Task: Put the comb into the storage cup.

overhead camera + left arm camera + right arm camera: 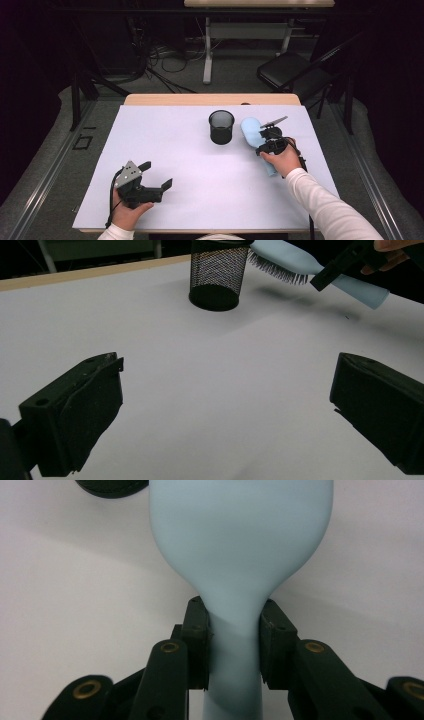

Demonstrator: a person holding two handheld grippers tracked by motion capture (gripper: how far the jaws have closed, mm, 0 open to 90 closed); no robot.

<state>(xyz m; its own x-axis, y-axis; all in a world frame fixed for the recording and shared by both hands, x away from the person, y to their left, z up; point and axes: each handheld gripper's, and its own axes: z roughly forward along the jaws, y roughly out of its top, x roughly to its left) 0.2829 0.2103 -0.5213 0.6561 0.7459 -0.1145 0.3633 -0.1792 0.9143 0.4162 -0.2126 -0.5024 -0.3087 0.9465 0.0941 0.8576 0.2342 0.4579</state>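
The right hand-held gripper [270,141], right of centre in the high view, is clamped on the neck of a light blue hairbrush [252,131], where the handle narrows below the paddle head; in the right gripper view both pads press the neck from either side [234,645]. The hairbrush is held clear of the white counter [165,150], bristles down, its head close beside the black mesh pen cup [221,127] at upper centre of the high view. The left hand-held gripper [156,175], at lower left, rests on the counter with its jaws spread wide and nothing between them. Judged from this layout, the work in hand is placing the hairbrush into the mesh pen cup. Risks: the grip sits on a smooth, tapering section, so the hairbrush can pivot or slide between the pads when tilted upright. The cup is light and unrestrained; contact by the brush head against its rim can tip or push it. The bristles can snag on the mesh.
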